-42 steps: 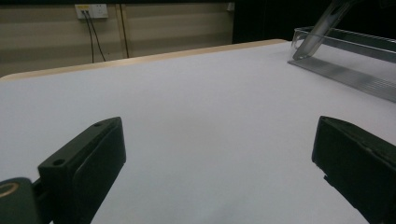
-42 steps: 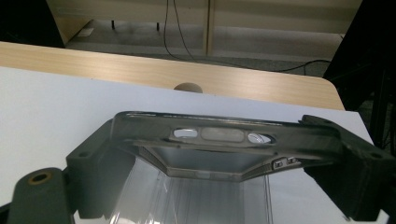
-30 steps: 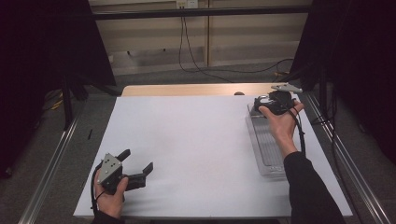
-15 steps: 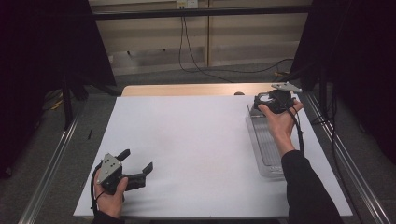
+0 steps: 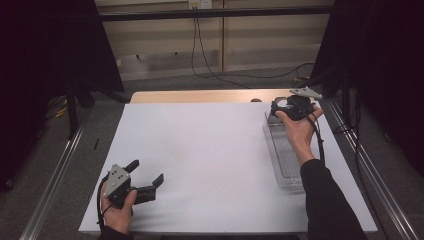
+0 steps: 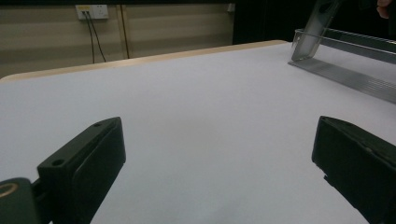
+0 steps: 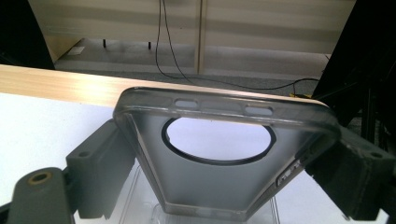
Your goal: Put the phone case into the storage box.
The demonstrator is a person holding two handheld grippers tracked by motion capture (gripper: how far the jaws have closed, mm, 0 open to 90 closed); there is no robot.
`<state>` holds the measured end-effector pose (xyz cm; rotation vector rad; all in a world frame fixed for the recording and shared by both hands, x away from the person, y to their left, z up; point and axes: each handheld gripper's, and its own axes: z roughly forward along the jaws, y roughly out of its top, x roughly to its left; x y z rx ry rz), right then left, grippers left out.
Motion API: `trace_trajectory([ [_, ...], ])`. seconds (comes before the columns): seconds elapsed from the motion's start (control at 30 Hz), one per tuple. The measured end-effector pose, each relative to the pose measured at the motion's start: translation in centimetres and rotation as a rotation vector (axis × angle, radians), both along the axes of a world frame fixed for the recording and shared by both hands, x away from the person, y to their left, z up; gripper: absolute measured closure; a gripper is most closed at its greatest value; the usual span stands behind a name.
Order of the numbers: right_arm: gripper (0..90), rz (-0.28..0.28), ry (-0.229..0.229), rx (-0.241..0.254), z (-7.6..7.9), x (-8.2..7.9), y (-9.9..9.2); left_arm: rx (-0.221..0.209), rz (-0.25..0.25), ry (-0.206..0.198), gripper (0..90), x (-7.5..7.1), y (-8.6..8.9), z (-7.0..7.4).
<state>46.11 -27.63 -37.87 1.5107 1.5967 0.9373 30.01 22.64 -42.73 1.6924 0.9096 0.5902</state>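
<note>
Our right claw (image 7: 224,172) is clamped on a translucent phone case (image 7: 224,154), one black jaw pressed against each long side. In the right gripper view the case stands tilted up between the jaws, its large round camera opening toward the top and three small slots along its upper edge. Beneath it we see the clear plastic tray (image 7: 140,196), and in the high view the right claw (image 5: 280,111) holds the case over the far end of that tray (image 5: 285,165), which lies lengthwise along the right side of the white worktop (image 5: 210,155). Our right hand (image 5: 300,131) wraps the gripper from the near side, with its cable trailing down the wrist.

Our left claw (image 5: 146,172) stands wide apart with nothing between its jaws, resting low at the near left corner of the worktop, held in our left hand (image 5: 117,210). The left gripper view shows its two jaws spread over bare white surface, and far off at the upper right the tray (image 6: 345,60) with the case (image 6: 314,32) tilted up at its end. The two claws are well apart.

Beyond the worktop's wooden far edge (image 5: 200,96), black cables (image 5: 210,65) run across the floor.
</note>
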Motion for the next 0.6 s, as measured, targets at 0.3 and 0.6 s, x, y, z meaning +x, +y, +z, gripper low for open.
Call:
trace_trajectory([
  [0.3, 12.1, 0.011, -0.027, 0.004, -0.3, 0.5, -0.1, -0.001, 0.002, 0.003, 2.8, 0.0, 0.1, 0.0],
  [0.6, 12.1, 0.022, -0.042, 0.006, -0.5, 1.1, -0.2, -0.003, 0.002, 0.005, 2.7, 0.0, 0.1, -0.1],
])
